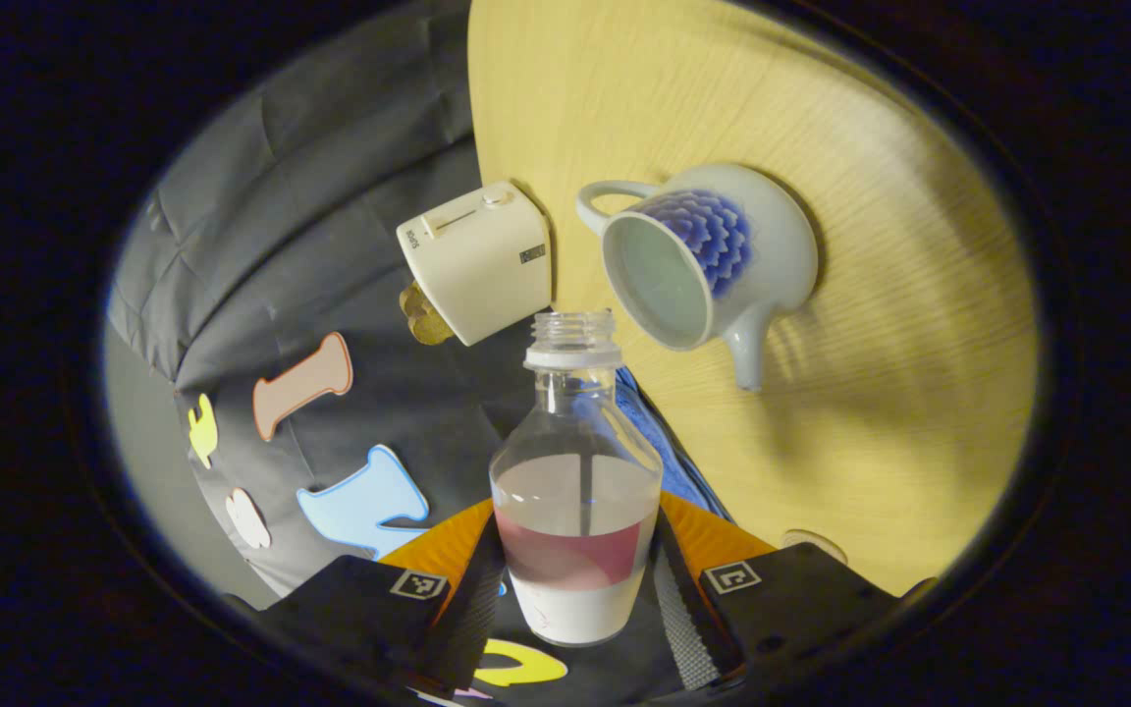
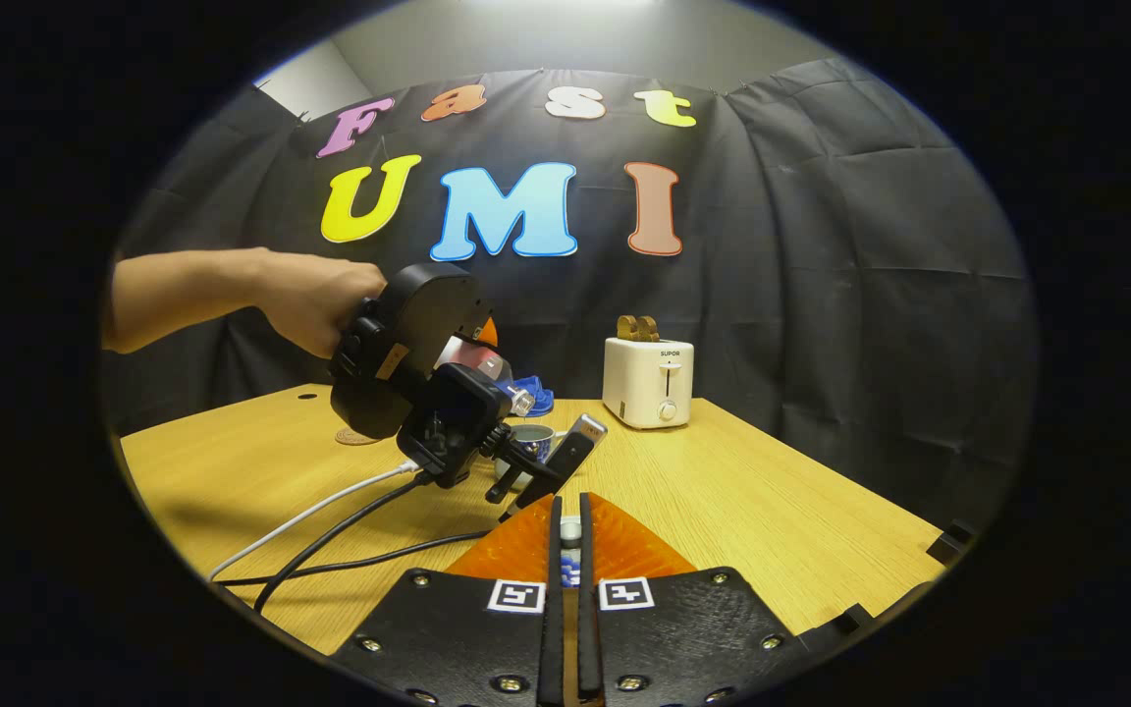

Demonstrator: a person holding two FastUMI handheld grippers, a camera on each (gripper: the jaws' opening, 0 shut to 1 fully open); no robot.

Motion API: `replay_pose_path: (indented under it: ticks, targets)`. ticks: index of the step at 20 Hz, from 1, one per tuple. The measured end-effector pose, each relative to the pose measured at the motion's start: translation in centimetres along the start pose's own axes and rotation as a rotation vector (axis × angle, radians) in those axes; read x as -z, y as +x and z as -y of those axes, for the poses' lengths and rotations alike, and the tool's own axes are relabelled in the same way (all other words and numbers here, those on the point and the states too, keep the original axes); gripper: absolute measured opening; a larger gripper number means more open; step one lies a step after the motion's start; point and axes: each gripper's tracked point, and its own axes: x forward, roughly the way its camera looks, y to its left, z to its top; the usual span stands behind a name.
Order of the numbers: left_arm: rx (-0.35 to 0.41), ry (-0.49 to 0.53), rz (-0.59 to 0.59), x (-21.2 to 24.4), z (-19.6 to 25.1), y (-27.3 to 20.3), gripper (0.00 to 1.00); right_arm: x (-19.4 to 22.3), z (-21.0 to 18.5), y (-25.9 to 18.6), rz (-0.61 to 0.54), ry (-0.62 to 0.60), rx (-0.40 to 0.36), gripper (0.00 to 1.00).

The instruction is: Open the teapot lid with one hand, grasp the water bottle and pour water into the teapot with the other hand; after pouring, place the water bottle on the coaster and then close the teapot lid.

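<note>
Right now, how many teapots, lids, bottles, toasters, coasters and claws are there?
Teapot: 1
Teapot lid: 1
Water bottle: 1
Toaster: 1
Coaster: 1
Claws: 2, left claw and right claw
Total: 7

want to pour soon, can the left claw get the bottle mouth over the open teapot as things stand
Probably yes. The left claw grips the water bottle, uncapped and tipped toward the teapot, whose mouth is open with no lid on it. Nothing lies between them; the toaster sits off to one side.
</note>
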Motion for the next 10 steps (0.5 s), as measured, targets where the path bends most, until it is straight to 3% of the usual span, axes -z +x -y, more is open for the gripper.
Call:
replay_pose_path:
  ticks: [4, 10]
  targets:
    - [0.000, -0.158, 0.026, 0.5, 1.0, 0.3, 0.87, -0.5, -0.1, 0.1, 0.014, 0.002, 0.000, 0.06]
    - [-0.040, -0.512, 0.050, 2.9, 2.4, -1.2, 0.87, -2.0, -0.4, 0.1, 0.047, -0.017, 0.004, 0.06]
